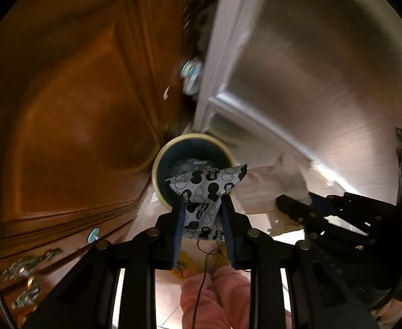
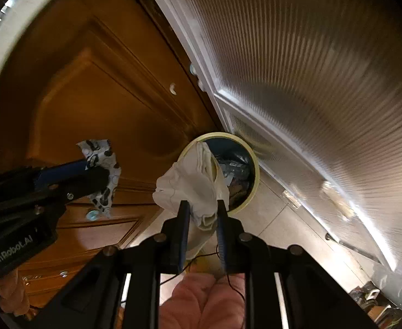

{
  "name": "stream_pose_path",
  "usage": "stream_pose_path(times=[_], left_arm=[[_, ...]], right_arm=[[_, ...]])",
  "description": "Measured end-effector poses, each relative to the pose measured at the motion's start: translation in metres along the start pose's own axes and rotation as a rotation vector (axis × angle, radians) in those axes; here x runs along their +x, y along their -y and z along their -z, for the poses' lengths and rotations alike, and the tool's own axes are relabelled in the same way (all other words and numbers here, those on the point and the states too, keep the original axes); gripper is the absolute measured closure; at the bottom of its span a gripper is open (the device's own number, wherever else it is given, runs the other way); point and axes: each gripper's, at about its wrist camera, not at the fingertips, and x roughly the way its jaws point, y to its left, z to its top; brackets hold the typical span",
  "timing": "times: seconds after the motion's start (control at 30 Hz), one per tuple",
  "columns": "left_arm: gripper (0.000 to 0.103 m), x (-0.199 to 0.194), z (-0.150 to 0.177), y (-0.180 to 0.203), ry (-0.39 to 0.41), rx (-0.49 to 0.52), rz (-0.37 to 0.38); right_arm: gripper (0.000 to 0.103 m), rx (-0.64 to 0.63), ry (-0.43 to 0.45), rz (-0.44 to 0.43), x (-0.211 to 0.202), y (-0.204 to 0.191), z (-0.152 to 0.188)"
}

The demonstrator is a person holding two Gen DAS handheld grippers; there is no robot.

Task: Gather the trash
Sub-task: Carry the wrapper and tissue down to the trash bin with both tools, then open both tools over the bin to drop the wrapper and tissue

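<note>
While both pieces of trash are clamped and hanging over the floor, the step in hand looks like the drop into the round bin point(image 1: 192, 148), and doing it well means getting each piece over the mouth before letting go. Closed tight, the left gripper point(image 1: 204, 219) pinches the black-and-white patterned wrapper point(image 1: 209, 189), which sticks out ahead of its fingertips with its far end already overlapping the bin's cream rim. Nearly closed, the right gripper point(image 2: 201, 213) has hold of a crumpled white tissue point(image 2: 195, 183), whose top edge reaches over the near-left part of the bin point(image 2: 251, 189) rim in its own view. My judgement is that the tissue, being light and floppy, could drape on the rim rather than fall in, so it should be carried further over the dark opening and lowered before release; the wrapper is stiffer and should drop cleaner. With both grippers crowding one small mouth, releasing one at a time seems wiser. Inside the bin, ahead of the fingertips, dark liner and crumpled rubbish already show. To the left of both grippers stands a brown wooden panelled cabinet point(image 1: 72, 115) with small metal knobs; to the right rises a ribbed, frosted white door point(image 2: 324, 82). Below the grippers lie pale floor tiles point(image 2: 277, 227), and a pink sleeve point(image 2: 209, 296) shows nearest the camera.
</note>
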Motion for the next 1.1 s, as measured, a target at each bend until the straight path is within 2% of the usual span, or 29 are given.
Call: stream_pose_path(times=[0.13,0.17,0.2,0.3,0.4,0.5,0.6,0.63,0.67,0.9,1.1], left_arm=[[0.079,0.044,-0.001,-0.015,-0.019,-0.016,-0.046],[0.087,0.054,-0.002,-0.018,-0.026,-0.02,-0.053],[0.089,0.068,-0.002,-0.022,-0.04,-0.023,-0.061],[0.089,0.094,-0.005,-0.024,-0.05,-0.025,-0.064],[0.089,0.116,-0.006,-0.02,-0.026,0.02,-0.088],[0.088,0.137,-0.007,-0.019,-0.03,0.04,-0.094],[0.066,0.152,-0.009,-0.022,-0.041,0.04,-0.111],[0.053,0.153,-0.009,-0.022,-0.046,0.034,-0.112],[0.046,0.154,-0.009,-0.024,-0.048,0.027,-0.11],[0.044,0.154,-0.006,-0.031,-0.062,0.014,-0.127],[0.044,0.133,0.0,-0.023,-0.054,0.043,-0.136]], right_arm=[[0.084,0.009,-0.017,-0.001,0.042,0.01,-0.004],[0.084,0.007,-0.022,-0.005,0.053,0.011,-0.005],[0.084,0.002,-0.027,-0.006,0.062,0.012,-0.006],[0.084,-0.03,-0.033,0.012,0.088,0.008,-0.011],[0.083,-0.068,-0.033,0.04,0.116,0.009,-0.016],[0.078,-0.078,-0.041,0.043,0.137,0.012,-0.024],[0.068,-0.084,-0.064,0.052,0.157,0.018,-0.027],[0.066,-0.08,-0.071,0.052,0.16,0.019,-0.028],[0.065,-0.076,-0.076,0.053,0.164,0.02,-0.028],[0.062,-0.06,-0.066,0.059,0.159,0.026,-0.023],[0.062,-0.08,-0.064,0.062,0.142,0.012,-0.017]])
